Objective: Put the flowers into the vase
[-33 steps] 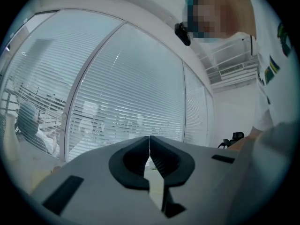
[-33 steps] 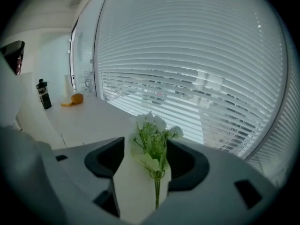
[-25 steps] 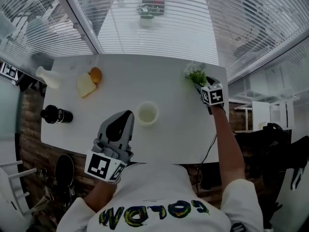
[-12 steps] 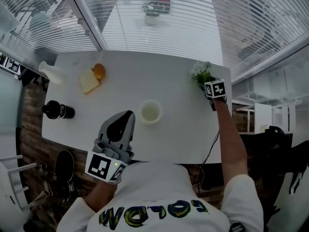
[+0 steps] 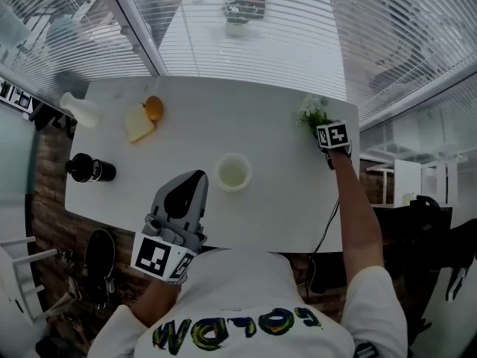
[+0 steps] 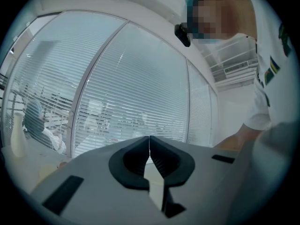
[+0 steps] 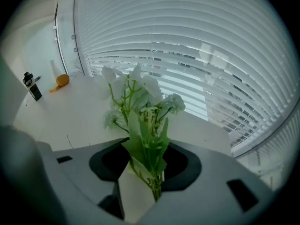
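The right gripper [image 7: 145,163] is tilted down at the table's [image 5: 246,125] corner. Its jaws have just been closing, and the flowers [image 7: 143,121], a small white-and-green bunch, stand between them with the stems low in the gap and the heads fanned out beyond the tips. Bare table shows between the stems and one jaw, so I judge the pinch unfinished. To do this well, it should close low on the stems, below the leaves, and firm up before lifting, so the bunch neither pivots nor sheds foliage. The left gripper [image 5: 195,177] is held level at the table's near edge, close to the person's body, with its jaws together and nothing in them. Between the two grippers sits a white round cup [image 5: 232,174], the likeliest thing to clip on a low carry. The white narrow-necked vase [image 5: 78,110] is well apart from the right gripper, at the opposite end of the table. An orange [image 5: 153,109] and a pale bread-like slice [image 5: 136,127] lie near it, and a black bottle [image 5: 89,171] lies closer to the left gripper.
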Demonstrator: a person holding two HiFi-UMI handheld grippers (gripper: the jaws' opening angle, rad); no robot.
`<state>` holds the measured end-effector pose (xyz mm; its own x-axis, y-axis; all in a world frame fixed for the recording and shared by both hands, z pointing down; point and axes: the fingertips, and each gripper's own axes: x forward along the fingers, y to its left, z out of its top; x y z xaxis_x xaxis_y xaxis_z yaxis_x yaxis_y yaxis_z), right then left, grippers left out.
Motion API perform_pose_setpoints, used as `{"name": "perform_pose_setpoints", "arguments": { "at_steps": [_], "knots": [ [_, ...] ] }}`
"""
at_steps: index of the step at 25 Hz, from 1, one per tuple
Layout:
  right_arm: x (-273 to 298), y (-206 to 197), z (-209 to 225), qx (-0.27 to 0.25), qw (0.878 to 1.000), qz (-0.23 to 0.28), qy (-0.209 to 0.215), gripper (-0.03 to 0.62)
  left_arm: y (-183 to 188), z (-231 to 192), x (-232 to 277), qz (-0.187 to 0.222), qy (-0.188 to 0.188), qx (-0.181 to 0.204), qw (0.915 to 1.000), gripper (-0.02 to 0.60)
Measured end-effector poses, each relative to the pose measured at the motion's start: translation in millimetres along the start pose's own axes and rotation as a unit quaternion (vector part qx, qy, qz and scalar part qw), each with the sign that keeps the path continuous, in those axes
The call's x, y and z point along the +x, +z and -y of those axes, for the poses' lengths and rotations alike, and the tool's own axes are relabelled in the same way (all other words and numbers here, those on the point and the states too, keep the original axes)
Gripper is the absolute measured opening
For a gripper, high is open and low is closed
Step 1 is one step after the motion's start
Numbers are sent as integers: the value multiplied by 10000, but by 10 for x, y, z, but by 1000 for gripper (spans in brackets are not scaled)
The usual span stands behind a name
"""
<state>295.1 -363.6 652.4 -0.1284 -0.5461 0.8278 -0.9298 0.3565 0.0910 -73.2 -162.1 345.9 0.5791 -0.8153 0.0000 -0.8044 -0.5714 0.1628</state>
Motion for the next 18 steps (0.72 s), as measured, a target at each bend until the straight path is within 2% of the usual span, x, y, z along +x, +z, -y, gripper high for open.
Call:
{"name": "perform_pose_setpoints", "arguments": {
  "at_steps": [6, 18],
  "knots": [
    [-64, 57, 55, -5, 9999, 98, -126, 127, 22, 13, 29, 40, -20, -1, 10000, 15],
    [-329, 245, 126, 49, 9982, 522, -278, 72, 57, 51, 26, 110, -92, -9, 9999, 15]
  ]
}}
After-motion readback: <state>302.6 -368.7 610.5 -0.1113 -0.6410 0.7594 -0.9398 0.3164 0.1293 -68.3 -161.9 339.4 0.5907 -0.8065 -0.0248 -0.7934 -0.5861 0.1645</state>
